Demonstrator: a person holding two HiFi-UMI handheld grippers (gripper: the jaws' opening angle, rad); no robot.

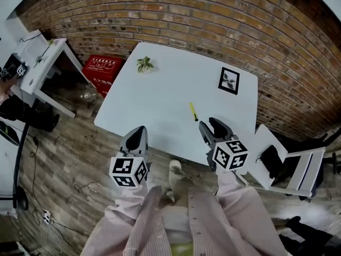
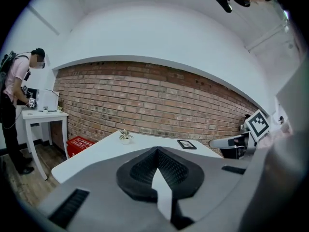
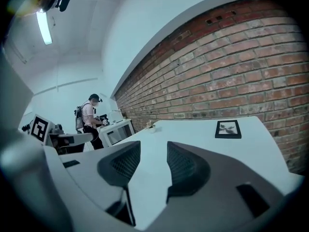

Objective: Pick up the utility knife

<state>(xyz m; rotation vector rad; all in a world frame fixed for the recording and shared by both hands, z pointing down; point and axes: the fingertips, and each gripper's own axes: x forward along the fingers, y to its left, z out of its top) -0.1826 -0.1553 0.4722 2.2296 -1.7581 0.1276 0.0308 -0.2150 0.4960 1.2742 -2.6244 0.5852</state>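
The utility knife point(image 1: 193, 111) is a slim yellow stick lying on the white table point(image 1: 160, 100), near its front edge. My right gripper point(image 1: 211, 126) hovers just right of and nearer than the knife, apart from it; its jaws stand open with nothing between them point(image 3: 153, 153). My left gripper point(image 1: 140, 131) hangs over the table's front edge further left, with its jaws shut and holding nothing point(image 2: 157, 151). Neither gripper view shows the knife.
A small potted plant point(image 1: 144, 64) and a framed picture point(image 1: 229, 80) sit at the back of the table. A red crate point(image 1: 102, 71) and a white side table point(image 1: 45, 63) stand left, a white chair point(image 1: 287, 159) right. A person point(image 2: 17, 81) works at the side table.
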